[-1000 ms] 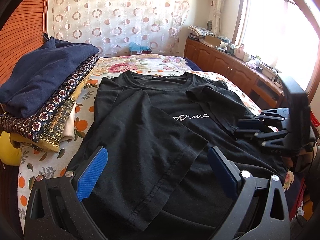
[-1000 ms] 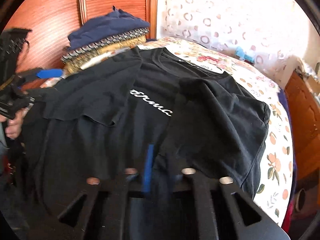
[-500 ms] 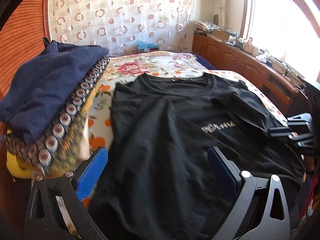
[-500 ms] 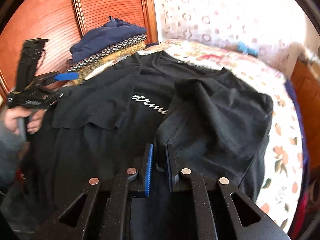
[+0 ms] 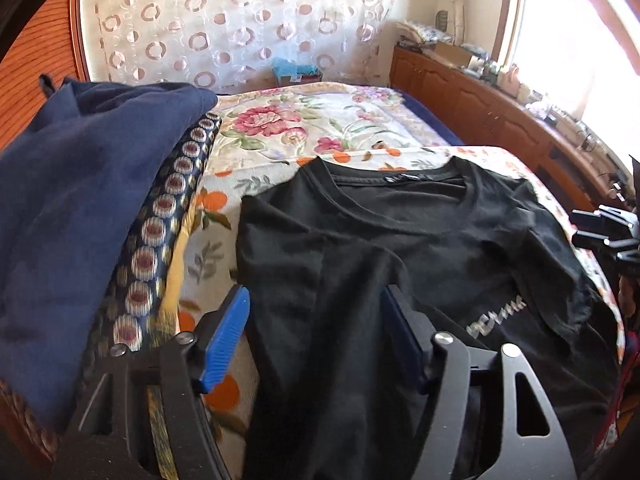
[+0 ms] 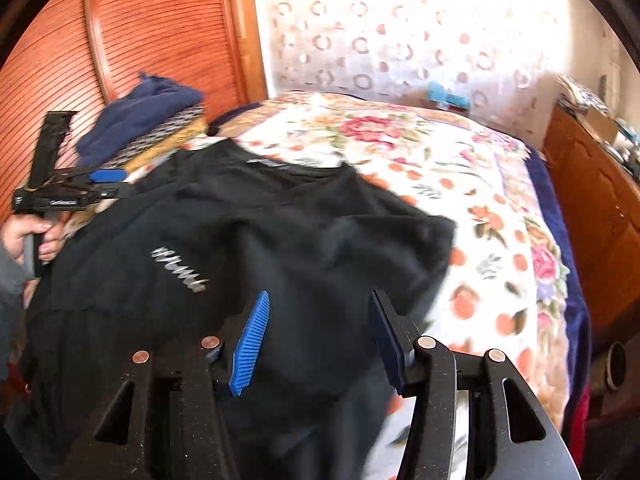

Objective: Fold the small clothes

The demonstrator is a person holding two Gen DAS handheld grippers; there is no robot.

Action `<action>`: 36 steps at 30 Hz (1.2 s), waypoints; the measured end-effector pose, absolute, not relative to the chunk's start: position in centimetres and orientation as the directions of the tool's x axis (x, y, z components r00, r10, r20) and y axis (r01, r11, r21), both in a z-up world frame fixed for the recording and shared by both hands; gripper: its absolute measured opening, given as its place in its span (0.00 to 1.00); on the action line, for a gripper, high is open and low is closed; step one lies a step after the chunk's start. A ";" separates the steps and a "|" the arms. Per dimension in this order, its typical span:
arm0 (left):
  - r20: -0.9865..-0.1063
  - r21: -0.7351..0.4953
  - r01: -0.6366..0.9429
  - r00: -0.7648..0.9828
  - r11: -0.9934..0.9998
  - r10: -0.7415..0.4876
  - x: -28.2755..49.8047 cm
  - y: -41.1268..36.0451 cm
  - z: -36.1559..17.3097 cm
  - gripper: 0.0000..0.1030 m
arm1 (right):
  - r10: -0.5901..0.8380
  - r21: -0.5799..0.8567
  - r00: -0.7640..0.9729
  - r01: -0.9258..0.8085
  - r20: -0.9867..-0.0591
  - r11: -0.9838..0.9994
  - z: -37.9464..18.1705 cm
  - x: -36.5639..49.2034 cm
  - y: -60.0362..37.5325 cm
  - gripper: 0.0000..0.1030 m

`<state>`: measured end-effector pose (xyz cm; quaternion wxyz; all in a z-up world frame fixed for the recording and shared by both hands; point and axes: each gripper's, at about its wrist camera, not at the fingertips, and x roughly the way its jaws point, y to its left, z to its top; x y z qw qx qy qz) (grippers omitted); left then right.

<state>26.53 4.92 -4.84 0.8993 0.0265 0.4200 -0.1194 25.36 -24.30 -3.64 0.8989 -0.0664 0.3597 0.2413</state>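
A black T-shirt (image 5: 400,248) with white lettering lies on the floral bedspread (image 5: 304,128), collar away from me, both side parts folded inward. It also shows in the right wrist view (image 6: 280,232). My left gripper (image 5: 314,312) is open over the shirt's left folded edge, holding nothing. My right gripper (image 6: 320,320) is open over the shirt's right folded part, empty. The left gripper also shows in the right wrist view (image 6: 100,184), held by a hand.
A stack of folded clothes (image 5: 80,208), navy on top, sits left of the shirt by the wooden headboard (image 6: 120,40). A wooden cabinet (image 5: 500,120) with clutter runs along the right under the window. A patterned curtain (image 5: 240,20) hangs behind.
My right gripper was shut on the shirt's right part and has opened, letting it go. My left gripper has moved left and forward along the shirt's left edge and closed partway.
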 end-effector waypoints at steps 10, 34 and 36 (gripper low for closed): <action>-0.815 0.002 0.211 0.567 0.977 -0.121 30.5 4.7 -6.5 0.66 | 0.339 0.089 0.616 -0.399 -0.711 0.913 -5.6 32.0 -25.3 0.54; -0.820 -0.069 0.236 0.540 0.969 -0.190 30.9 4.7 -7.1 0.12 | 0.295 0.033 0.625 -0.396 -0.723 0.918 -7.2 35.8 -24.7 0.58; -0.809 -0.063 0.242 0.556 0.968 -0.191 30.5 4.6 -6.5 0.10 | 0.302 0.032 0.623 -0.405 -0.721 0.914 -7.2 35.7 -24.7 0.44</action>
